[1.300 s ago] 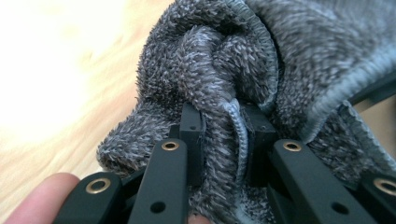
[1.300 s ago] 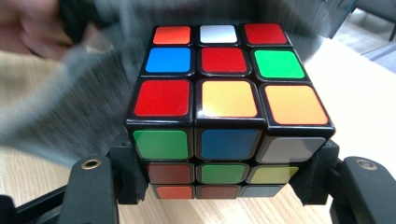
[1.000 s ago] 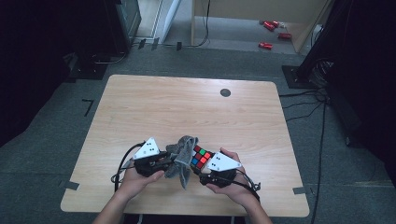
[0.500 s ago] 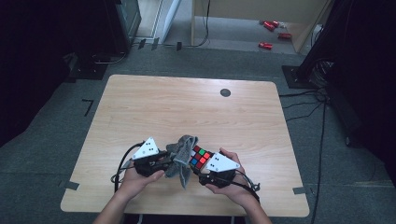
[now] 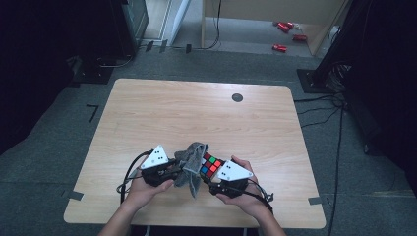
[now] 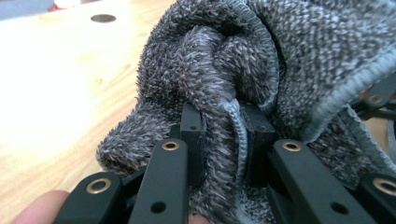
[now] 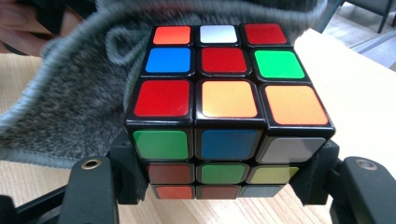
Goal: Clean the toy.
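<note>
A scrambled puzzle cube (image 7: pixel 226 107) with coloured stickers sits between the jaws of my right gripper (image 7: pixel 224 179), which is shut on its two sides. In the high view the cube (image 5: pixel 211 165) is just above the near part of the table. A grey terry cloth (image 6: pixel 243 84) is bunched in my left gripper (image 6: pixel 223 140), whose jaws pinch a fold and its hem. The cloth (image 5: pixel 191 162) hangs between the two grippers and lies against the cube's far side (image 7: pixel 74 107). My left gripper (image 5: pixel 172 171) and right gripper (image 5: pixel 212 178) face each other closely.
The wooden table (image 5: pixel 196 113) has a round dark grommet (image 5: pixel 237 97) near its far edge. Cables trail from both grippers over the near edge. Grey carpet surrounds the table, with red objects (image 5: pixel 284 29) on the floor far behind.
</note>
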